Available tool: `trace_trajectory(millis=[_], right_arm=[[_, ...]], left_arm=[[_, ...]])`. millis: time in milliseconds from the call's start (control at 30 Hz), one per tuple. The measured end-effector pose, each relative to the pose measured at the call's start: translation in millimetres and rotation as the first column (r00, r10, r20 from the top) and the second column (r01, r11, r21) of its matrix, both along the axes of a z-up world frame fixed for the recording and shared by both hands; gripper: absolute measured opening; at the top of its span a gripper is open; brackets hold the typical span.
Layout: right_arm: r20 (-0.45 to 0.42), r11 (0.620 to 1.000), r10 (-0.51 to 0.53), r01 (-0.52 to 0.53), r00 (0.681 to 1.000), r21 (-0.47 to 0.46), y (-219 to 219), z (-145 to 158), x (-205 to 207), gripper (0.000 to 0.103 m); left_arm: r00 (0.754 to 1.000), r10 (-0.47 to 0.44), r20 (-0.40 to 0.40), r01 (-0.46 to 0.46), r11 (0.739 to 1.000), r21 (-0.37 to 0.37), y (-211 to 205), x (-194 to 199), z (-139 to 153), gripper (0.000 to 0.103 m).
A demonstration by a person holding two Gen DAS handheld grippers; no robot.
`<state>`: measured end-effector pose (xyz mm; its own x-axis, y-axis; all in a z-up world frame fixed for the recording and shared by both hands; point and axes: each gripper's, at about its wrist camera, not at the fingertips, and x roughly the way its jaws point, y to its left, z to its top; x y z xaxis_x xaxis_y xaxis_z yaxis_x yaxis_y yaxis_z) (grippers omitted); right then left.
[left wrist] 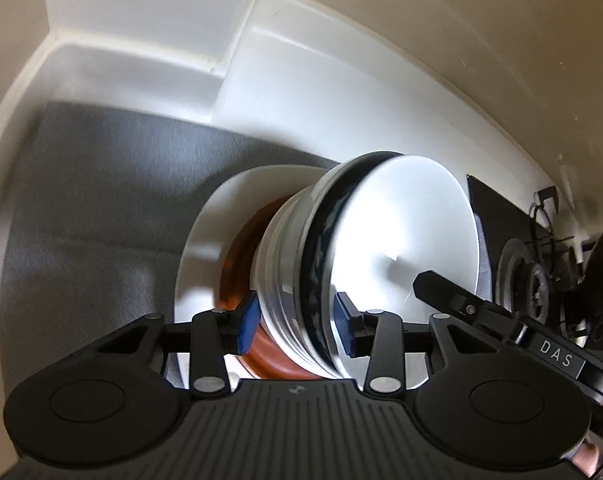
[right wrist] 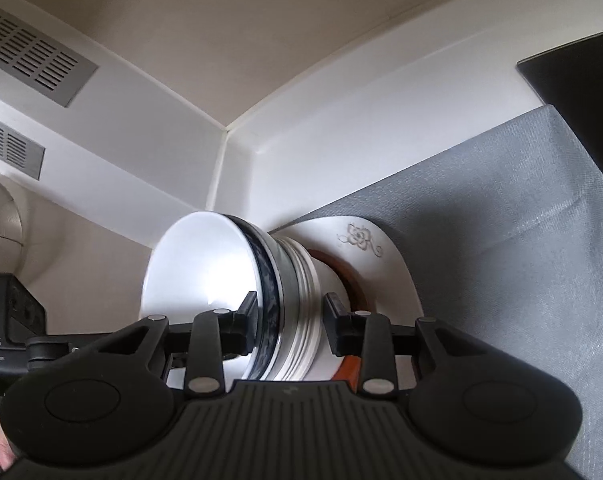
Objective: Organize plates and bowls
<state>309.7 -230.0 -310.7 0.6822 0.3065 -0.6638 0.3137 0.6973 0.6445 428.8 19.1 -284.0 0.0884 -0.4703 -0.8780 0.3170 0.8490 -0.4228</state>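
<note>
The stack of bowls (left wrist: 301, 280) sits dead centre between both grippers, a nest of white bowls with a dark marbled band on the top one, seated on a brown dish (left wrist: 237, 264) that rests on a white plate (left wrist: 199, 248) with a small embossed flower on its rim. All of it stands on a grey mat (left wrist: 101, 200).

Left gripper (left wrist: 297, 322) comes at the stack from one side, its blue pads (left wrist: 248, 322) straddling the bowl rims, one outside the stack and one inside the top bowl. Whether they press the rims I cannot tell; there seems to be a sliver of room. Right gripper (right wrist: 289, 322) mirrors it from the opposite side, jaws at medium width around the same rims, grip also unclear.

To do this well, I'd say both should bite at equal height on the full bundle of rims, close evenly, and lift together and level, so no bowl slips out of the nest. Glazed ware looks slippery.

Beyond the fingertips of each gripper, a white wall (right wrist: 321, 160) and corner stand just behind the plate, so little room forward. The other gripper's body crosses the left view's right side, and a stove burner (left wrist: 533, 276) lies farther out there. The mat is open on the outer sides.
</note>
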Motion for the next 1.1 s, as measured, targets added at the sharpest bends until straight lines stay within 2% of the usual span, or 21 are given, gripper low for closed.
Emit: trace_trajectory(millis=[133, 167, 300, 367, 433, 467, 500, 600, 633, 733, 800, 833, 900, 967, 1100], right_arm=[[0.005, 1.000, -0.017, 0.017, 1.000, -0.012, 0.2, -4.2, -11.9, 0.035], [0.006, 0.999, -0.028, 0.029, 1.000, -0.027, 1.2, -0.8, -16.2, 0.035], [0.018, 0.983, -0.043, 0.045, 0.999, -0.179, 13.1, 34.6, -41.7, 0.036], [0.005, 0.953, -0.051, 0.050, 0.999, -0.300, 25.3, 59.6, -59.1, 0.039], [-0.013, 0.914, -0.041, 0.033, 0.999, -0.404, 39.0, 83.5, -76.4, 0.060], [-0.023, 0.898, -0.020, 0.008, 1.000, -0.440, 46.8, 96.1, -86.2, 0.066], [-0.037, 0.887, 0.000, -0.018, 0.999, -0.462, 52.6, 106.6, -95.2, 0.077], [-0.037, 0.872, 0.036, -0.050, 0.999, -0.487, 63.9, 147.6, -132.9, 0.085], [-0.031, 0.876, 0.043, -0.052, 0.999, -0.480, 64.0, 161.8, -149.7, 0.091], [-0.008, 0.870, 0.077, -0.071, 0.997, -0.487, 63.6, 201.1, -192.4, 0.095], [-0.027, 0.854, 0.058, -0.064, 0.998, -0.517, 60.8, 220.2, -216.4, 0.103], [-0.034, 0.848, 0.061, -0.070, 0.998, -0.526, 59.1, 228.4, -228.3, 0.103], [-0.037, 0.845, 0.074, -0.083, 0.997, -0.529, 55.2, 241.2, -250.7, 0.103], [-0.040, 0.851, 0.074, -0.084, 0.996, -0.518, 49.6, 249.8, -269.7, 0.103], [-0.082, 0.842, 0.066, -0.099, 0.994, -0.530, 43.4, 260.1, -296.9, 0.103]], left_arm=[[0.996, 0.036, 0.079, -0.036, 0.999, -0.004, 1.4, -10.2, 6.6, 0.038], [0.990, 0.063, 0.127, -0.065, 0.998, 0.014, 3.0, -15.6, 12.9, 0.043], [0.921, 0.125, 0.369, -0.169, 0.982, 0.089, 12.1, -52.6, 55.7, 0.076], [0.887, 0.137, 0.441, -0.199, 0.975, 0.097, 17.1, -78.0, 83.1, 0.080], [0.858, 0.134, 0.497, -0.208, 0.973, 0.097, 19.5, -110.4, 115.9, 0.090], [0.847, 0.122, 0.517, -0.206, 0.973, 0.108, 17.8, -128.7, 132.2, 0.098], [0.837, 0.110, 0.535, -0.209, 0.970, 0.127, 14.4, -146.4, 148.3, 0.102], [0.805, 0.056, 0.590, -0.212, 0.957, 0.199, -4.0, -208.7, 195.2, 0.103], [0.797, 0.037, 0.602, -0.200, 0.958, 0.206, -11.4, -230.2, 208.7, 0.103], [0.812, 0.023, 0.583, -0.185, 0.958, 0.220, -22.6, -280.8, 240.4, 0.103], [0.798, 0.039, 0.602, -0.221, 0.948, 0.231, -26.3, -313.7, 260.0, 0.103], [0.788, 0.044, 0.614, -0.239, 0.941, 0.240, -29.4, -328.0, 267.1, 0.103], [0.783, 0.063, 0.619, -0.264, 0.935, 0.238, -30.9, -350.8, 279.2, 0.103], [0.798, 0.090, 0.596, -0.269, 0.938, 0.219, -33.2, -368.3, 286.3, 0.103], [0.805, 0.112, 0.582, -0.290, 0.931, 0.222, -39.0, -396.4, 295.2, 0.103]])
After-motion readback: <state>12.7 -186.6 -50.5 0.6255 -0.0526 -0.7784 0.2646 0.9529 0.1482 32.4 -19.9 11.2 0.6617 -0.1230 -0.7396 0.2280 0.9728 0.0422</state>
